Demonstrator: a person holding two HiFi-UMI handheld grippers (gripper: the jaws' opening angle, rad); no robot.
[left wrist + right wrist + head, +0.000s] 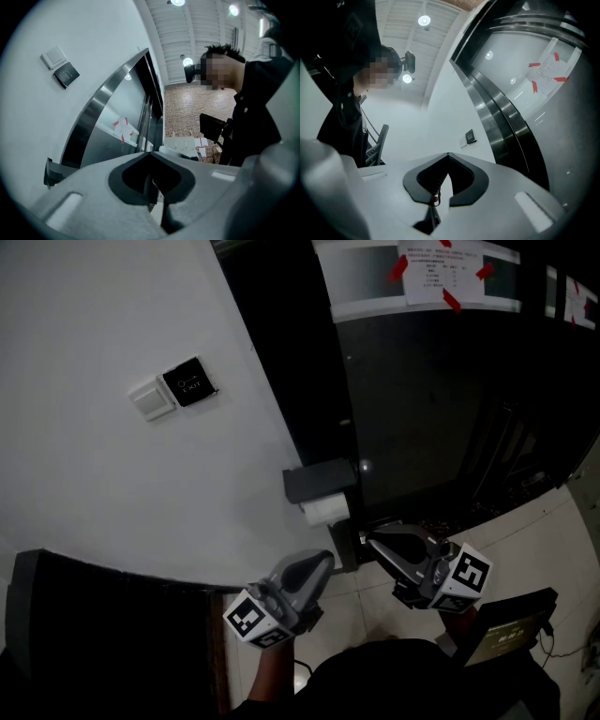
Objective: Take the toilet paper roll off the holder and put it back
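In the head view a white toilet paper roll [325, 511] hangs under a dark box-shaped holder [319, 481], fixed where the white wall meets the black panel. My left gripper [325, 562] points up at the roll from just below it, a short gap away, its jaws together and empty. To the roll's lower right, my right gripper [372, 540] is also shut with nothing in it. The left gripper [150, 153] and the right gripper [448, 154] each show tips meeting in their own views. Neither gripper view shows the roll.
A wall switch and dark control panel [176, 388] sit high on the white wall. A paper notice [441, 273] is taped with red tape on the black glass panel. A dark cabinet [103, 634] stands at lower left, a dark stand [511, 624] on the tiled floor at lower right.
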